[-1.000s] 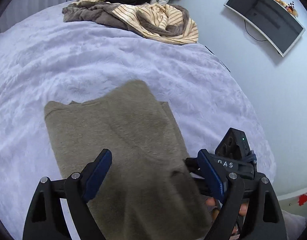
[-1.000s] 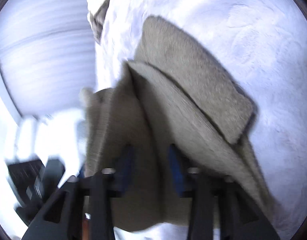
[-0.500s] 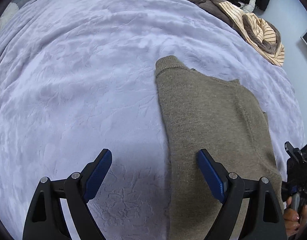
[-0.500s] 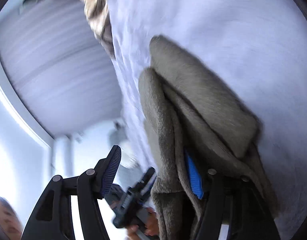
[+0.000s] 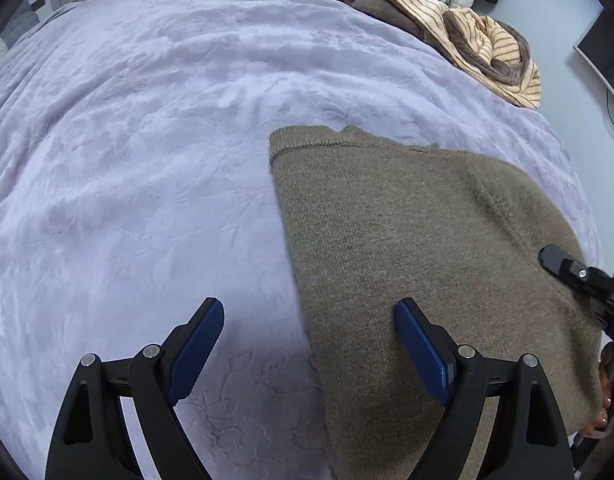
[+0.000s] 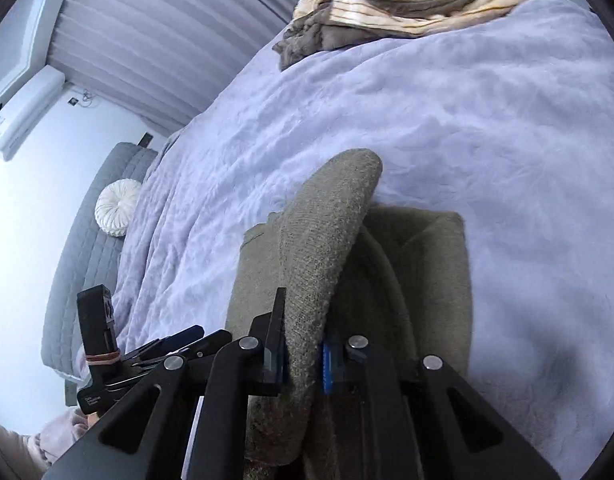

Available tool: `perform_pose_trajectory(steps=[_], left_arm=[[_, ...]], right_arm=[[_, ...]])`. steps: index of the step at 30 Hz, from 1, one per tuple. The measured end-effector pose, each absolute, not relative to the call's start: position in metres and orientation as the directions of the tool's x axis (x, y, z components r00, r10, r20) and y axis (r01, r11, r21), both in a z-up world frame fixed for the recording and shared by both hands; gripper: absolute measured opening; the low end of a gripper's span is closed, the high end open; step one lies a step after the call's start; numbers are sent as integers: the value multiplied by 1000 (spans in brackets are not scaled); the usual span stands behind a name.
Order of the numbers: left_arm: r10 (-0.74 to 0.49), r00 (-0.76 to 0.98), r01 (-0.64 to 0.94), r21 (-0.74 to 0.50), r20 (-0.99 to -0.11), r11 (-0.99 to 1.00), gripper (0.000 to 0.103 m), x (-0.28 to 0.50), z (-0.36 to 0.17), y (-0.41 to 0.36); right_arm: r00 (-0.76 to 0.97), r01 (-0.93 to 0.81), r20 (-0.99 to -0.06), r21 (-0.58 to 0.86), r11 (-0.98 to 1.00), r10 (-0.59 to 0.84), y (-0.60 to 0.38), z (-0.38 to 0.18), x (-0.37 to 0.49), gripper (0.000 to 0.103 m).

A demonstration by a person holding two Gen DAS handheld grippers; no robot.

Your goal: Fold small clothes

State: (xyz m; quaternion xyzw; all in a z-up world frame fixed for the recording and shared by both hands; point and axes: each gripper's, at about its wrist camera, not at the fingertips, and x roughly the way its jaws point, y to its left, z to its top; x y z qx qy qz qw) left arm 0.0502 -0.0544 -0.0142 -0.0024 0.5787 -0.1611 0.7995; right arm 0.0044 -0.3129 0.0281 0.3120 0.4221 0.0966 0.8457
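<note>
An olive-brown knit garment lies folded on the lavender bed cover. My left gripper is open and empty, hovering over the garment's left edge, one finger over cloth, the other over bare cover. My right gripper is shut on a raised fold of the same garment, which arches up from the flat layer below. The right gripper also shows at the right edge of the left wrist view.
A heap of striped cream and brown clothes lies at the bed's far edge. A monitor hangs on the right wall. A grey headboard and a round white cushion sit at the left of the right wrist view.
My left gripper has swung left, off the garment's middle to its left edge. My right gripper opened half a second ago and has shut again on a fold of the garment.
</note>
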Motion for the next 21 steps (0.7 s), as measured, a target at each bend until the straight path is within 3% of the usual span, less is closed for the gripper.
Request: perform_pose_trajectory(steps=[3, 6, 8, 13, 15, 17, 21], left_arm=[[-258, 248, 263, -192, -934, 946, 93, 50, -30, -62], [-266, 236, 246, -207, -935, 947, 99, 50, -33, -57], [-272, 227, 257, -212, -935, 943, 99, 50, -30, -53], [-325, 150, 299, -271, -934, 915, 99, 41, -22, -39], [-381, 69, 297, -346, -922, 890, 99, 30, -27, -31], [-429, -12, 263, -417, -903, 870, 99, 18, -35, -23], [-471, -85, 187, -479, -878, 858, 98, -4, -52, -17]], right_arm=[[521, 218, -724, 625, 750, 452, -332, -19, 2, 15], [537, 276, -681, 700, 659, 499, -348, -41, -17, 20], [545, 308, -703, 674, 672, 456, -351, -35, -26, 33], [533, 309, -754, 596, 741, 384, -348, -12, -62, 35], [550, 279, -725, 628, 727, 415, -347, -2, -83, 36], [558, 259, -690, 672, 694, 461, -346, 1, -99, 45], [531, 213, -690, 671, 710, 493, -330, 5, -117, 45]])
